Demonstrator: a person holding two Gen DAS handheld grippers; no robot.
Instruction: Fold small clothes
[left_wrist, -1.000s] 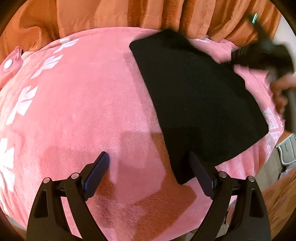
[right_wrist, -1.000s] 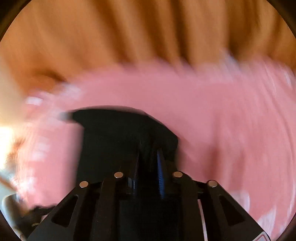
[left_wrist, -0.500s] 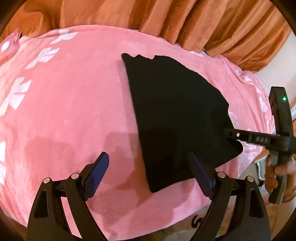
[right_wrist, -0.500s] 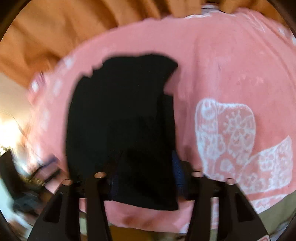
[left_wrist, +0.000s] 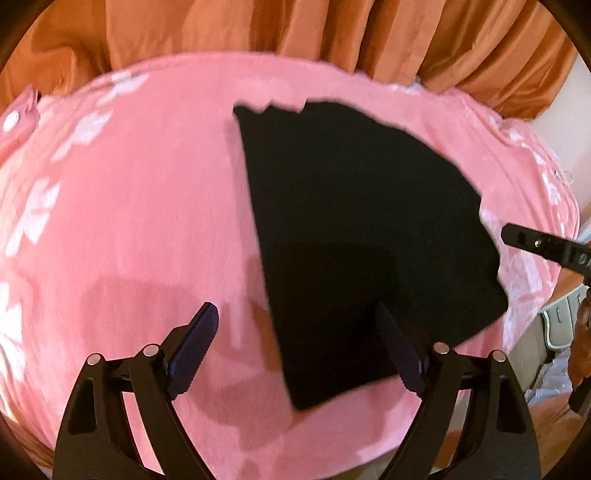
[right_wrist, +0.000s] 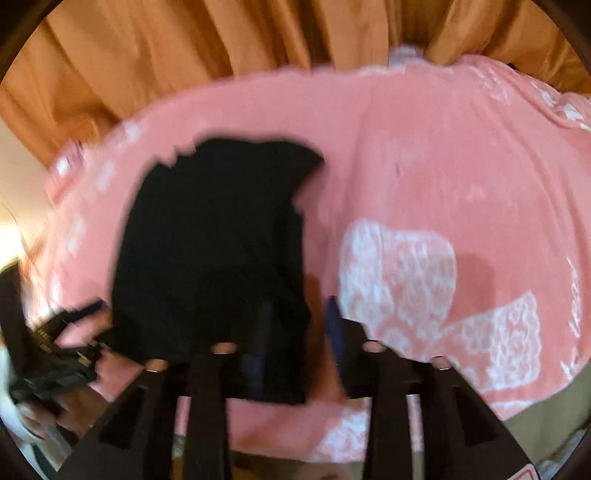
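Opening now, right hand-held gripper (right_wrist: 299, 332), seemingly clear of black garment (left_wrist: 354, 236) left flat mid-frame on pink blanket (left_wrist: 129, 221); fold apparently laid; left hand-held gripper (left_wrist: 295, 343) wide, empty.

The garment (left_wrist: 354, 229) is plain black. The blanket (left_wrist: 140, 206) beneath is pink with white floral and lace-like heart prints. The curtain (left_wrist: 295, 29) is rust orange. Both tongs are black with dark blue pads (left_wrist: 192, 350).
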